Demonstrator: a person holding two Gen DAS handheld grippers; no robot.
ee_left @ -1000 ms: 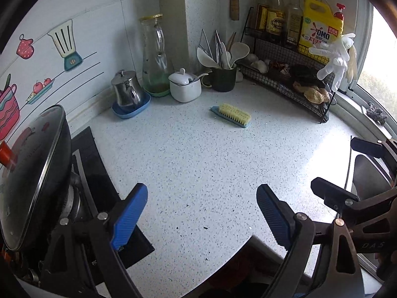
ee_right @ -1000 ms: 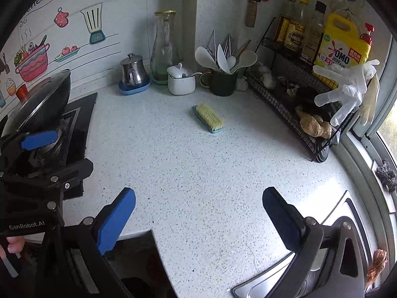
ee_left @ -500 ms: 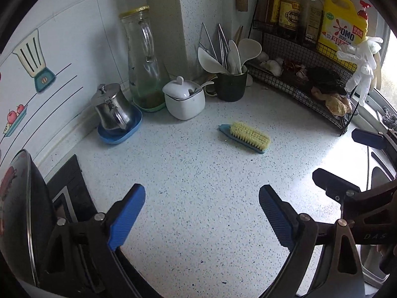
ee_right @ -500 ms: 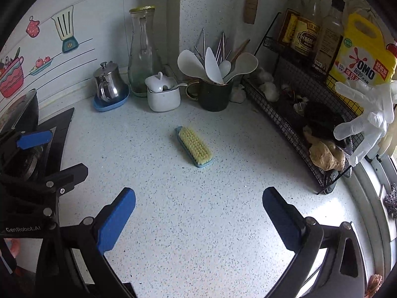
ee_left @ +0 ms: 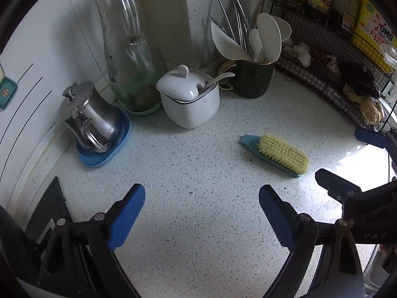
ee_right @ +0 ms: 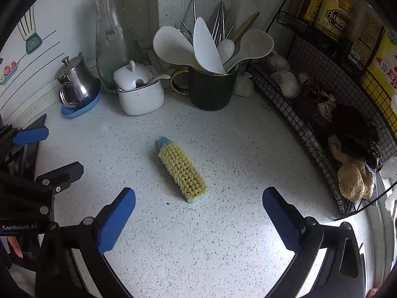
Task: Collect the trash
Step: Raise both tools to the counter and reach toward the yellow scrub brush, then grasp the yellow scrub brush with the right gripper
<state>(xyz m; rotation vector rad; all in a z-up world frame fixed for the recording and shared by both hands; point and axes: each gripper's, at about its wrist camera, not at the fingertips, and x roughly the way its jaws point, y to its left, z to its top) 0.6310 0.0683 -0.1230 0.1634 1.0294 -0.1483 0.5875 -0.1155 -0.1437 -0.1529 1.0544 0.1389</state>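
Observation:
My left gripper (ee_left: 201,196) hangs open over the speckled white counter (ee_left: 198,236), nothing between its blue pads. My right gripper (ee_right: 199,196) is open too and holds nothing. A scrub brush (ee_right: 182,170) with yellow bristles and a blue back lies bristles up just beyond the right gripper's tips; in the left wrist view the brush (ee_left: 279,152) sits ahead and to the right. A small pale scrap (ee_right: 266,106) lies on the counter by the wire rack's foot. No other clear trash shows.
At the back stand a steel pot on a blue dish (ee_left: 91,119), a glass carafe (ee_left: 129,49), a white lidded jar (ee_left: 189,99) and a dark mug of utensils (ee_right: 211,87). A black wire rack (ee_right: 310,114) with garlic and bottles lines the right. The stove edge (ee_left: 47,211) is at left.
Both grippers have moved forward and lower toward the back corner. The brush and jars look larger and nearer; the wok lid at left has left both views.

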